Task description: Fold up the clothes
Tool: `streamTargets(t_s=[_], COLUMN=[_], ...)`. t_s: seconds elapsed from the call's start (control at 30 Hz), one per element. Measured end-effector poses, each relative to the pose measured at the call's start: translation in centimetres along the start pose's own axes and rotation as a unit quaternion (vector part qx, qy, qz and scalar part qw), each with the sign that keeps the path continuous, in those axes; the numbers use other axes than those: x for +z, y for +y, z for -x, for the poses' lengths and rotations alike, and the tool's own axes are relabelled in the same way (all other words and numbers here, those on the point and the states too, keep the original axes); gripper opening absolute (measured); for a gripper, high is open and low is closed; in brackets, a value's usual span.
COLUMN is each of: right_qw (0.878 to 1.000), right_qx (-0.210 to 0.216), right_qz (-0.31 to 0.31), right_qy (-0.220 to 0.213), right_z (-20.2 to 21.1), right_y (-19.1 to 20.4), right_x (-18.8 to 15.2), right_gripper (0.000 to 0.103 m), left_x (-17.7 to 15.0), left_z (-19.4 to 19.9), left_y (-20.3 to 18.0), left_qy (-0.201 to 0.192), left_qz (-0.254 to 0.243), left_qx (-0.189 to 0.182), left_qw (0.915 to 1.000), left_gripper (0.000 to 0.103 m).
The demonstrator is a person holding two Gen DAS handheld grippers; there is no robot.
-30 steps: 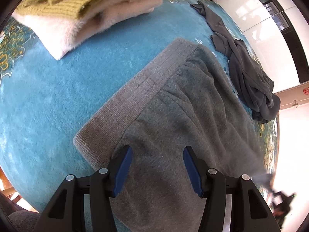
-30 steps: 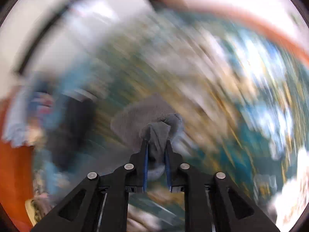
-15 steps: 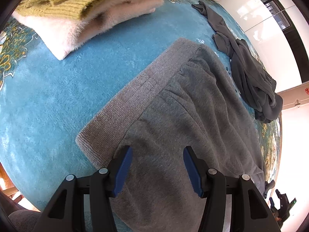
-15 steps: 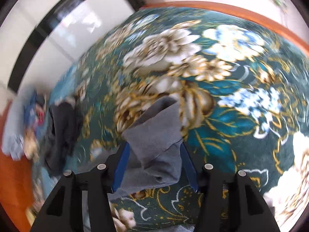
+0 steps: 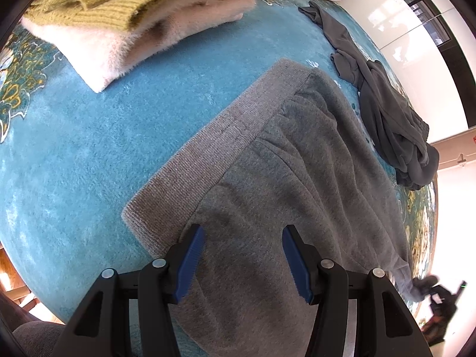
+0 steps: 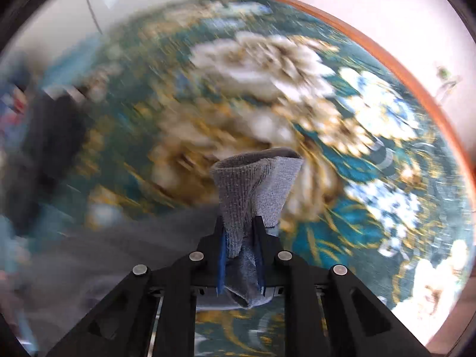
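Observation:
Grey sweatpants (image 5: 297,178) lie flat on the blue carpet, with the ribbed waistband (image 5: 226,136) running from lower left to upper right. My left gripper (image 5: 242,232) hovers open just above the pants near the waistband's lower corner, and nothing sits between its blue pads. In the right wrist view, my right gripper (image 6: 240,223) is shut on the ribbed grey cuff (image 6: 255,178) of a pants leg, which sticks up past the fingertips. The background there is smeared by motion.
A crumpled dark grey garment (image 5: 392,119) lies to the right of the pants. A folded pink fluffy piece (image 5: 119,50) with a yellow-green knit sweater (image 5: 119,3) on top sits at the upper left. The floral carpet (image 6: 297,74) ends at an orange floor edge (image 6: 386,56).
Half a second ago the right gripper stood open around the cuff; now it has shut on it and is moving fast. The left gripper has barely moved.

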State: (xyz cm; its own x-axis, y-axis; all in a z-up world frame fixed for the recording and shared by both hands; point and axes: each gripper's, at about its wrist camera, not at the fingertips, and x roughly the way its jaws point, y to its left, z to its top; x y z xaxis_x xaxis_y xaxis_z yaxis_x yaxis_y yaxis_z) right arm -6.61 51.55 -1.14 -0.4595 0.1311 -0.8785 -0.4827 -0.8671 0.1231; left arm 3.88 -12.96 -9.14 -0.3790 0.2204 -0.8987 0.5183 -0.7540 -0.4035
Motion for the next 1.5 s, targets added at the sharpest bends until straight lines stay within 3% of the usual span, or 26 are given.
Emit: streamTargets(t_s=[0.07, 0.13, 0.2, 0.33, 0.43, 0.47, 0.53, 0.7, 0.97, 1.17, 1.3, 1.4, 1.5], right_qw=[0.994, 0.984, 0.977, 0.989, 0.989, 0.987, 0.982, 0.982, 0.985, 0.982, 0.980, 0.980, 0.981], right_qx=[0.085, 0.124, 0.125, 0.044, -0.016, -0.009, 0.009, 0.051, 0.117, 0.146, 0.166, 0.178, 0.177], right_qz=[-0.021, -0.045, -0.074, -0.115, -0.145, -0.161, -0.185, -0.178, -0.124, -0.121, -0.109, -0.090, -0.082], right_qy=[-0.062, -0.120, -0.155, -0.077, -0.020, -0.023, -0.021, -0.028, -0.007, 0.026, 0.028, 0.021, 0.015], right_z=[3.7, 6.9, 8.3, 3.6, 0.2, 0.2, 0.3, 2.7, 6.0, 6.9, 8.3, 9.9, 11.1], right_y=[-0.8, -2.6, -5.3, -9.1, -11.9, -12.4, -12.9, -12.0, -8.6, -6.9, -5.6, -5.0, -5.5], right_x=[1.4, 2.0, 2.0, -0.2, -1.7, -2.3, -3.3, -5.2, -10.7, -14.9, -15.9, -15.9, -16.0], right_gripper=[0.016, 0.016, 0.016, 0.017, 0.022, 0.034, 0.042, 0.041, 0.046, 0.046, 0.046, 0.046, 0.057], left_x=[0.0, 0.0, 0.0, -0.1, -0.2, -0.2, -0.2, -0.2, -0.1, 0.0, -0.4, -0.9, -0.9], left_z=[0.0, 0.0, 0.0, -0.1, 0.1, 0.2, 0.2, 0.5, 2.9, 5.2, 6.8, 7.2, 6.9], left_y=[0.1, 0.1, 0.2, 0.3, 0.4, 0.5, 0.8, 1.1, 1.7, 5.5, 8.8, 11.0, 10.3], left_qy=[-0.001, -0.001, 0.000, 0.004, 0.001, 0.001, 0.000, -0.005, -0.060, -0.084, -0.075, -0.046, -0.031], left_qz=[0.001, 0.004, 0.009, 0.012, 0.010, 0.013, 0.020, 0.026, 0.022, 0.086, 0.136, 0.182, 0.162], left_qx=[-0.003, -0.005, -0.007, -0.011, -0.010, -0.011, -0.014, -0.019, 0.003, 0.005, -0.006, -0.046, -0.052], left_qw=[1.0000, 1.0000, 0.9999, 0.9999, 0.9999, 0.9999, 0.9997, 0.9995, 0.9979, 0.9927, 0.9878, 0.9811, 0.9849], left_gripper=[0.059, 0.059, 0.059, 0.059, 0.059, 0.059, 0.059, 0.059, 0.059, 0.059, 0.061, 0.068, 0.068])
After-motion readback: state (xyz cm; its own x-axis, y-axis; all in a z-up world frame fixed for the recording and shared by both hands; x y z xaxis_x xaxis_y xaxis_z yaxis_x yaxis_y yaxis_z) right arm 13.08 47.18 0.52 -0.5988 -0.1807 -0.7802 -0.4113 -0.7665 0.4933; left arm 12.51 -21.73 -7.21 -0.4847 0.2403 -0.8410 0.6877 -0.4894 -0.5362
